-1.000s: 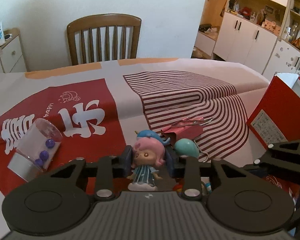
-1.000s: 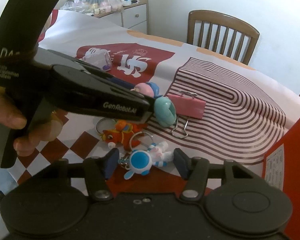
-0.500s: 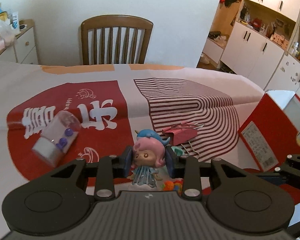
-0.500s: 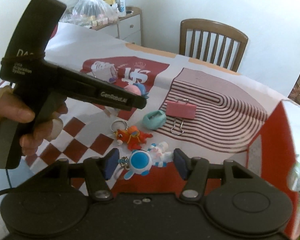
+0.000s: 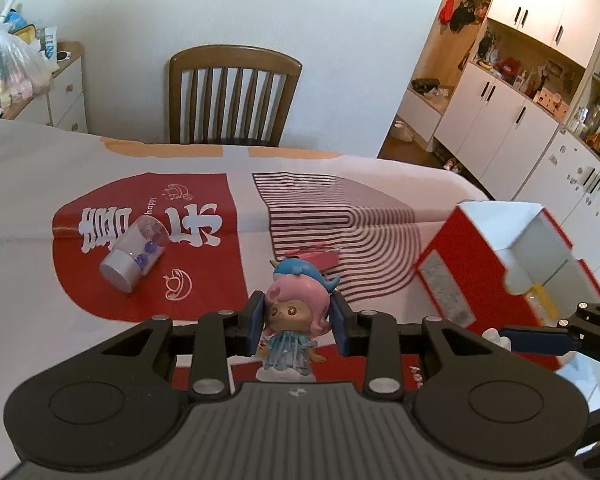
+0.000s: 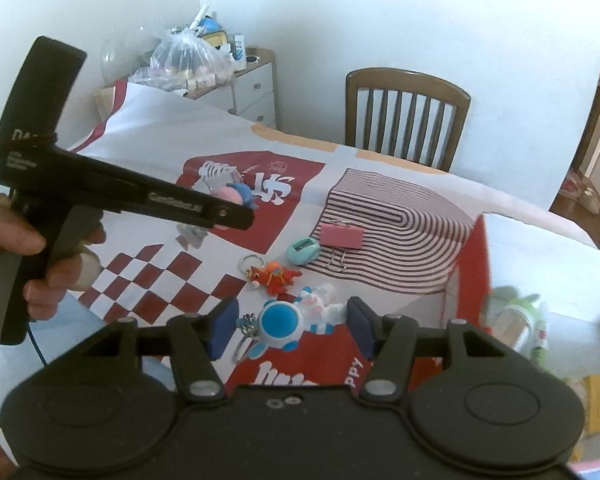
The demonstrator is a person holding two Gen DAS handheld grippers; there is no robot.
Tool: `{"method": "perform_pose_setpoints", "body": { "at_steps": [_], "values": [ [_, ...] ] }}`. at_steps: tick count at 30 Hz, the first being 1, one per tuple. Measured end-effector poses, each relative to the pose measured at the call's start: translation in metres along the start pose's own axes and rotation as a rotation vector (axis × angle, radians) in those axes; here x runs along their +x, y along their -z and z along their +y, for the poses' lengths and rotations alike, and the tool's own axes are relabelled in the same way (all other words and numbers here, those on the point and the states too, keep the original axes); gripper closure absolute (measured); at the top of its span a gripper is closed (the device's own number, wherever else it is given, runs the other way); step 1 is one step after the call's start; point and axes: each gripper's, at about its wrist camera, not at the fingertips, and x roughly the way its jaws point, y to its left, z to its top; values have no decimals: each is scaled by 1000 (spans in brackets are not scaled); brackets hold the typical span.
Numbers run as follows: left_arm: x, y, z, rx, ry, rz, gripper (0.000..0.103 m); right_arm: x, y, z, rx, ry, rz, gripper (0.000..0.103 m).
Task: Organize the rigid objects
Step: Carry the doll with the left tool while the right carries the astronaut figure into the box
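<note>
Left tool [image 5: 298, 322]: pads clamped on the head of the pink-haired figurine [image 5: 294, 320], one pad per side. Figurine upright, long axis vertical, face toward the camera, blue whale on top; held above the counter [image 5: 28, 184].

Right tool [image 6: 292, 326]: jaws at a middling gap, pads clear of anything. The blue-and-white astronaut keychain [image 6: 288, 322] shows between them but lies on the cloth below, its long axis left to right.

Surroundings on the counter: one red box [image 5: 496, 264], open top, at the right, just beside the left tool; the right tool's arm crosses in front of its near corner. One clear cup [image 5: 134, 254] on its side at the left, mouth toward far right, purple beads inside. One pink binder clip [image 6: 341, 236], wire handles pointing near. One teal oval piece [image 6: 302, 251] beside it. One orange keychain toy [image 6: 274, 276].

One wooden chair [image 5: 234, 98] at the far edge.

A hand [image 6: 28, 252] grips the left tool's handle.
</note>
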Motion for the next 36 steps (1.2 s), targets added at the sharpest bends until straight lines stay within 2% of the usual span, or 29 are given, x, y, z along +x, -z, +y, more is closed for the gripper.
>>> {"method": "perform_pose_setpoints", "body": {
  "at_steps": [9, 16, 25, 36],
  "values": [
    [-35, 2, -44, 38, 8, -12, 69, -42, 11, -20, 8, 33, -38, 45],
    [-45, 1, -92, 90, 34, -22, 69, -67, 19, -48, 20, 63, -56, 45],
    [-37, 0, -150, 122, 65, -22, 69, -90, 31, -96, 45, 77, -64, 45],
    [-7, 6, -217, 157, 66, 10, 69, -104, 53, -169, 74, 109, -52, 45]
  ]
}}
